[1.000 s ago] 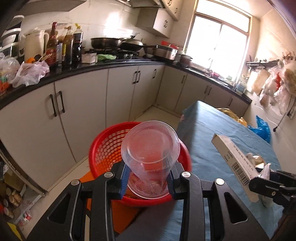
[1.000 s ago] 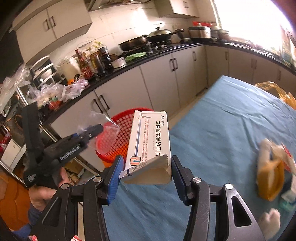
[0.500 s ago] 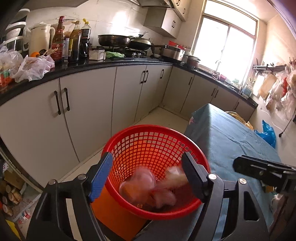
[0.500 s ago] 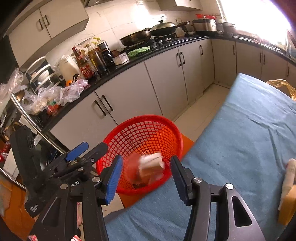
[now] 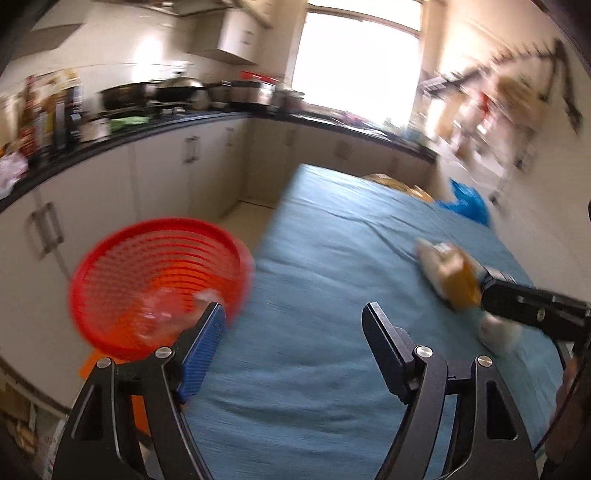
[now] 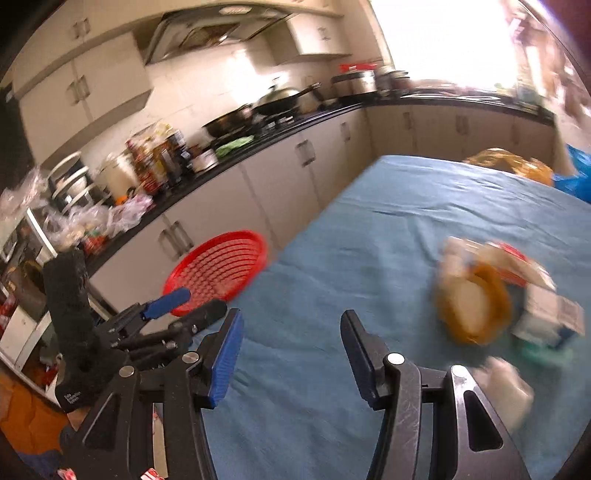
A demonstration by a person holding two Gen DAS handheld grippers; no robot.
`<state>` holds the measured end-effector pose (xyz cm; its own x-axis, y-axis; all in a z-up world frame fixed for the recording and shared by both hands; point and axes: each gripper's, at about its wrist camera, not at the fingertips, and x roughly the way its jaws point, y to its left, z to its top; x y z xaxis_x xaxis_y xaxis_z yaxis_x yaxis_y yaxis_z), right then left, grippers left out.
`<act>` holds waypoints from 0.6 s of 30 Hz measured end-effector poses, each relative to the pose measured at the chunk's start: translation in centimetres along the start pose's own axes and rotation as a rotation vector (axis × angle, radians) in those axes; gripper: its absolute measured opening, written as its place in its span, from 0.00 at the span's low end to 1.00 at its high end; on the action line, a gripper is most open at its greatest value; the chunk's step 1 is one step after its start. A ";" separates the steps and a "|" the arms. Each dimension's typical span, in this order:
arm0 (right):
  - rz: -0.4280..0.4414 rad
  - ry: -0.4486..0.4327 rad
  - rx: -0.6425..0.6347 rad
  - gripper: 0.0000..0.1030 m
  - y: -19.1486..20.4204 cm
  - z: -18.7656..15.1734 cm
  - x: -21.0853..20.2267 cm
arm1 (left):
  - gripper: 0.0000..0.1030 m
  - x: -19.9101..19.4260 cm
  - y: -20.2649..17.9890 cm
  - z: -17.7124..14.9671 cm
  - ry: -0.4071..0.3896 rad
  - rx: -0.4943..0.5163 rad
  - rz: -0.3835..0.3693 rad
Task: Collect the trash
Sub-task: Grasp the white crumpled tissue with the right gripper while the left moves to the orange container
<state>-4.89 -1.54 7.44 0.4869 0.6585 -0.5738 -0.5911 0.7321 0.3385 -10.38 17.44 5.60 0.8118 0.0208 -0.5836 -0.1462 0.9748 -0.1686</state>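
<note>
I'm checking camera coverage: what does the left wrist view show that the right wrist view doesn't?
Only the left wrist view looks down into the red basket, where blurred clear plastic lies; it also shows the right gripper reaching in by the trash pile.

Only the right wrist view shows the range hood, the whole left gripper, open and empty, and a red-and-white carton in the pile.

Both show the basket, the blue tablecloth, the orange-and-white trash and the black counter.
</note>
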 end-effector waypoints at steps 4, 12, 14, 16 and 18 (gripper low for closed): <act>-0.072 -0.046 0.050 0.63 -4.0 -1.6 -3.6 | 0.73 1.1 -4.0 -0.8 0.044 0.065 -0.061; -0.197 -0.063 0.155 0.76 -11.1 -4.2 -6.0 | 0.74 2.6 -8.9 -1.3 0.103 0.137 -0.118; -0.196 -0.043 0.157 0.77 -11.7 -4.2 -5.0 | 0.74 2.9 -9.6 -1.0 0.116 0.139 -0.125; -0.191 -0.015 0.153 0.77 -12.0 -4.3 -3.9 | 0.74 3.1 -10.0 -0.6 0.125 0.134 -0.136; -0.187 0.009 0.146 0.77 -12.2 -4.6 -3.0 | 0.75 3.5 -10.4 -0.1 0.137 0.126 -0.143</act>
<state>-2.11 -13.27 1.55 0.5732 0.5078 -0.6431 -0.3913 0.8592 0.3297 -6.12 7.39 5.23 0.7336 -0.1413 -0.6648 0.0432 0.9859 -0.1619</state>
